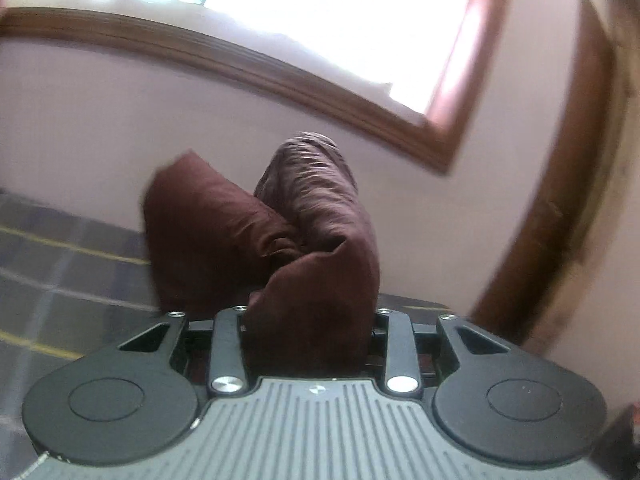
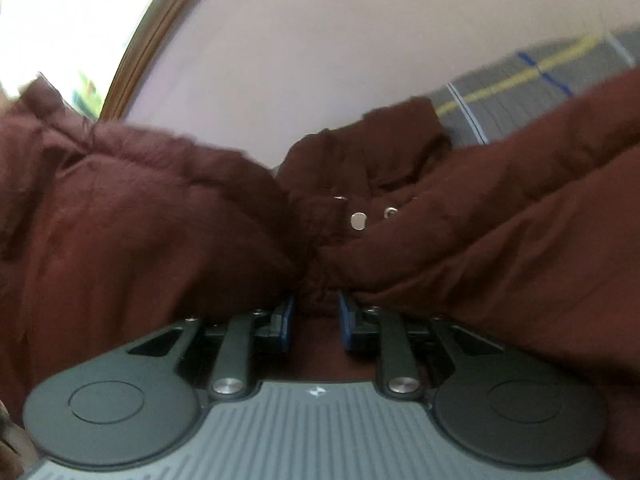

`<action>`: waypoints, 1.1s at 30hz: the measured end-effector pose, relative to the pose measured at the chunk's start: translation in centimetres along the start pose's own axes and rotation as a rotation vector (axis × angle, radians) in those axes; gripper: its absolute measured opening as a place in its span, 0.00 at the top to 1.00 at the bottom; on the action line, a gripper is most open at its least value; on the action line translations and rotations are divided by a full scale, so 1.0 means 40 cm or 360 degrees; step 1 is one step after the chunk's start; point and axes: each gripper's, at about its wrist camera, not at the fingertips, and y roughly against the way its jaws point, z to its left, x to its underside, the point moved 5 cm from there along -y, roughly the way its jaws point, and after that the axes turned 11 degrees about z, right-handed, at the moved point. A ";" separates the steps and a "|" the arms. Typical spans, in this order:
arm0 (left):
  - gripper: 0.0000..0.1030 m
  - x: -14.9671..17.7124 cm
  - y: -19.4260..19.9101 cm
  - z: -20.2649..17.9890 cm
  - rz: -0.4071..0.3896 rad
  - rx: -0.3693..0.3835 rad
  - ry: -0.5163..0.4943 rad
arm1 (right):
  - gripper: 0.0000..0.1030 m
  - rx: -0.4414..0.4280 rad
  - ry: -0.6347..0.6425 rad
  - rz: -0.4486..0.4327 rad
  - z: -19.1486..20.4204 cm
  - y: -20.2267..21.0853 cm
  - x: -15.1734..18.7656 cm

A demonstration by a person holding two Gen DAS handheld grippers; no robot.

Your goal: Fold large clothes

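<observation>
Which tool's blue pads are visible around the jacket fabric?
The right tool: its blue pads show either side of the pinched maroon jacket. On the left tool, the bunched jacket covers the pads.

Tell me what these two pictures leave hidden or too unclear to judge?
- Left wrist view: left gripper fingertips, buried in the maroon padded jacket.
- Right wrist view: jacket's full shape, cut by both side edges.
- Right wrist view: right gripper blue pads, part-covered by cloth.
- Both views: motion blur.
</observation>
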 end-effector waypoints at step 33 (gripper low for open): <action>0.33 0.305 -0.294 -0.441 0.0117 0.0253 -0.0736 | 0.66 0.0420 0.0585 -0.0018 0.068 0.374 -0.152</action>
